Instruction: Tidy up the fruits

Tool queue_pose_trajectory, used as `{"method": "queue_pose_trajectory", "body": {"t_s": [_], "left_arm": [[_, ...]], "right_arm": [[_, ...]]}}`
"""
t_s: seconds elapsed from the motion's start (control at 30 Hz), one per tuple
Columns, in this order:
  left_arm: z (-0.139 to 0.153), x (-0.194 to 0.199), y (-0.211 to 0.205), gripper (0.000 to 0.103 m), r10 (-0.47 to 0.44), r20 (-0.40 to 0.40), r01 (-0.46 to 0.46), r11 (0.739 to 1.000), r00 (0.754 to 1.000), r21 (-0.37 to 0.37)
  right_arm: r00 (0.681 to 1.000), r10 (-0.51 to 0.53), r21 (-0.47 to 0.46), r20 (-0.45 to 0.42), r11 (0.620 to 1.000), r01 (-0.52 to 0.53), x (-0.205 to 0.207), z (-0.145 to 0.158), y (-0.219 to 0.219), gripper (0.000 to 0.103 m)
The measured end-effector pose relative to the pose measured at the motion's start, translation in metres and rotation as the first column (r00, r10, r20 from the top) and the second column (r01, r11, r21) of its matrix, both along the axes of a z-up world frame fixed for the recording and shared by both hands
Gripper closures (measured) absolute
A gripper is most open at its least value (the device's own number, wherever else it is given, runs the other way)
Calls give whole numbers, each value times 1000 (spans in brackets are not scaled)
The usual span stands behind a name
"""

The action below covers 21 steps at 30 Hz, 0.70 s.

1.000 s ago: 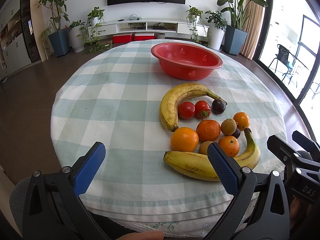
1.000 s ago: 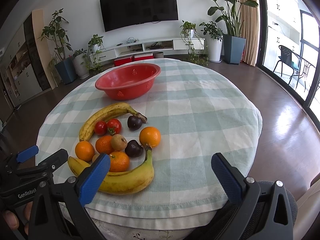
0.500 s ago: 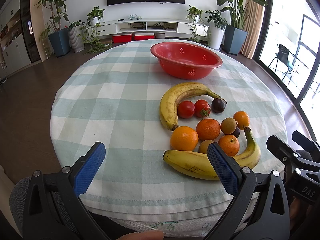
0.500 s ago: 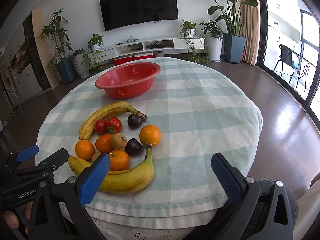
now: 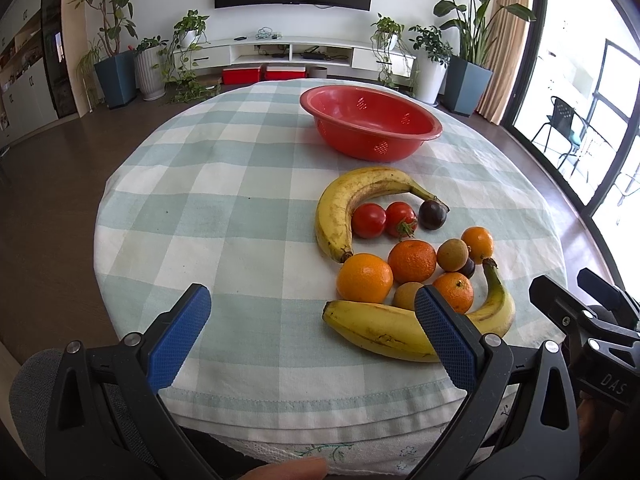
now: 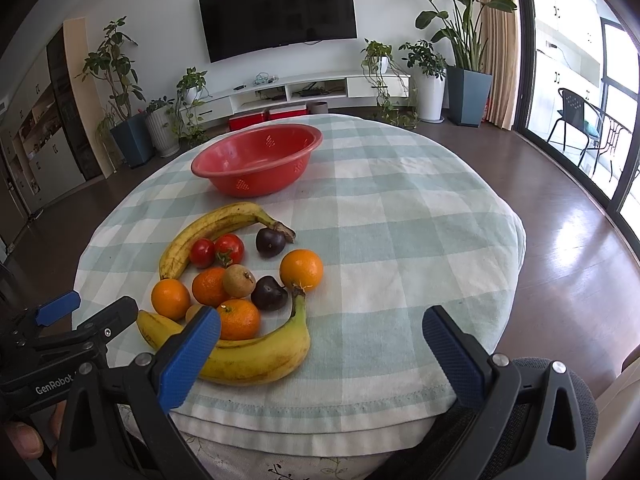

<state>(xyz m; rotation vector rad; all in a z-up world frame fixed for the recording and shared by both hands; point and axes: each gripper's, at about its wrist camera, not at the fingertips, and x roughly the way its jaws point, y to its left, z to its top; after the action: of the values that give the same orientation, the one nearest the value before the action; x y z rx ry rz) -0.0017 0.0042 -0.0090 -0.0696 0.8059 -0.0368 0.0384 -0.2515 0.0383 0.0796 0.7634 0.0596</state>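
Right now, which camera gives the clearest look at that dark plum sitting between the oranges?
The right wrist view: the dark plum shows whole beside the kiwi. In the left wrist view only a sliver peeks from behind the kiwi.

Small tan fruit [image 5: 407,295] and near banana [image 5: 384,334] partly behind tongs' blue pad [image 5: 444,336].

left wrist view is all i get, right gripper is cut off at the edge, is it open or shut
observer: Open. In the right wrist view the right gripper has its jaws wide apart with nothing between them.
operator: ok and whats the dark bit peeking out behind the kiwi
observer: A whole round dark fruit, seen in full from the right wrist, lying just beside the stem of the near banana.
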Motion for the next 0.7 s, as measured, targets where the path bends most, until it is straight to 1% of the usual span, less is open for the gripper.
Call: {"method": "queue_pose_trajectory", "body": {"t_s": [0.07,0.13,0.17,0.2,0.23,0.27,0.3,0.33,0.4,0.43,0.5,0.53,0.57,0.6,0.63,0.7], "left_arm": [[0,-3,2,0,-40,34,41,999,999,-34],[-1,-5,3,0,-147,86,156,982,985,-110],[-2,-6,3,0,-188,92,200,971,978,-135],[-4,-8,1,0,-204,89,215,968,975,-129],[-6,-11,-3,0,-217,77,224,969,973,-100],[-8,-13,-7,0,-238,51,241,968,970,-67],[-10,-14,-9,0,-260,14,260,964,966,-55],[-13,-14,-9,0,-263,-12,262,963,965,-65],[-16,-15,-3,0,-252,-28,248,963,967,-102],[-16,-14,-2,0,-258,-32,253,962,966,-104],[-15,-11,-2,0,-289,-45,286,956,956,-71],[-12,-12,-6,0,-316,-37,314,949,948,-37],[-7,-11,-7,0,-343,-28,343,939,939,1],[-2,-11,-10,0,-382,-16,382,923,924,36],[4,-13,-15,0,-434,1,433,899,901,69],[12,-16,-26,0,-535,22,528,838,845,138]], "right_arm": [[1000,-3,12,5,1000,3,-1,-2,0,0],[1000,-7,28,13,1000,7,-2,-4,0,0],[1000,-7,40,16,999,6,-3,-4,-1,0],[1000,-6,48,19,999,5,-6,-3,-1,0],[1000,-6,61,24,998,4,-8,-4,0,0],[1000,-6,69,27,998,4,-10,-7,0,0],[1000,-7,75,30,997,4,-10,-7,-4,0],[999,-9,80,36,997,6,-13,-8,-3,0],[999,-9,89,34,996,6,-12,-5,-11,0],[999,-7,91,31,996,4,-10,-4,-13,0],[1000,6,98,20,995,-8,-9,-5,-14,0],[1000,14,102,12,995,-15,-10,-5,-15,0],[1000,20,111,4,994,-20,-8,-6,-18,0],[1000,23,124,0,992,-23,-7,-6,-21,0],[1000,22,138,-7,990,-20,-6,-6,-24,0],[999,20,167,-34,986,-14,-4,-7,-29,0]]}}
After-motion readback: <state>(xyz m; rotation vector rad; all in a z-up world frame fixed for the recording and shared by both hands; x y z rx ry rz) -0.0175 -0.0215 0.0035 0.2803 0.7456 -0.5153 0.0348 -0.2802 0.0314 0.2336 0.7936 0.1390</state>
